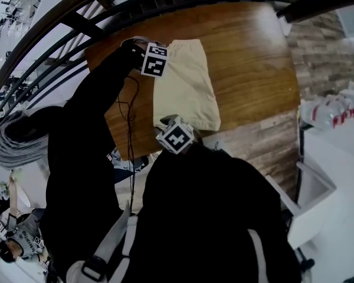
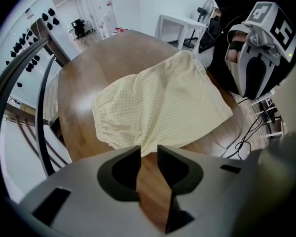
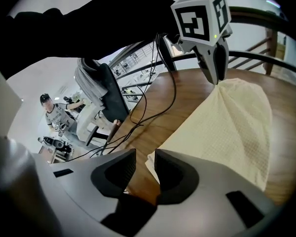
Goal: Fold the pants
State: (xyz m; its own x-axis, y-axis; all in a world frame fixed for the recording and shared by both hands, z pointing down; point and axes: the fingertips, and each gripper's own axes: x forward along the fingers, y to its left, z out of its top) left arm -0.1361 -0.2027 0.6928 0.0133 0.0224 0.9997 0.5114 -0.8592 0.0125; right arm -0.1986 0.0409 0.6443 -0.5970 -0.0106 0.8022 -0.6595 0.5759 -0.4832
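Pale yellow pants (image 1: 186,87) lie folded on the wooden table (image 1: 253,52), seen also in the left gripper view as the pants (image 2: 163,102). My left gripper (image 3: 217,79) points straight down at their far left corner and is shut on it; the cloth (image 3: 232,127) rises to a peak at its tips. In its own view the left gripper (image 2: 149,151) shows the fabric edge at its jaw tips. My right gripper (image 3: 145,154) stands open at the near corner, where the folded edge lies just by its right jaw without being pinched.
Black cables (image 1: 128,111) hang over the table's left edge and trail across it (image 3: 153,107). A dark curved railing (image 1: 76,22) runs behind the table. A white desk (image 1: 318,187) and packed bottles (image 1: 327,112) stand to the right. A person (image 3: 54,115) sits far off.
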